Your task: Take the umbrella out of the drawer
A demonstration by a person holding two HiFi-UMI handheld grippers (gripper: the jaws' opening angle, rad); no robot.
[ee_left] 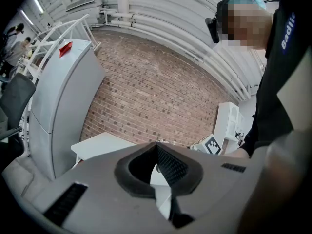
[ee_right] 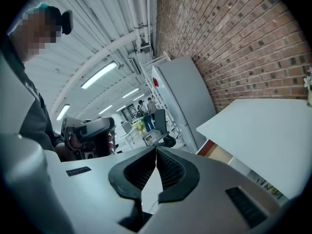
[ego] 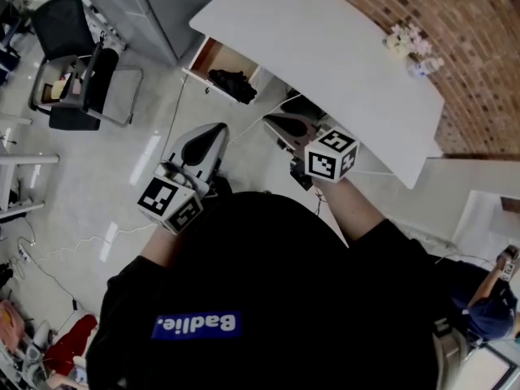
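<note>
A black folded umbrella lies in the open drawer under the left end of the white table. My left gripper hovers over the floor just in front of the drawer, jaws together and empty. My right gripper is to the right of the drawer, under the table's front edge, and is also shut on nothing. The right gripper view shows the drawer's brown inside beside the table, with the umbrella hidden. Both grippers are apart from the umbrella.
A black office chair and a grey cabinet stand left of the table. Small flowers sit on the tabletop by the brick wall. Cables trail across the floor. Another person is at the right.
</note>
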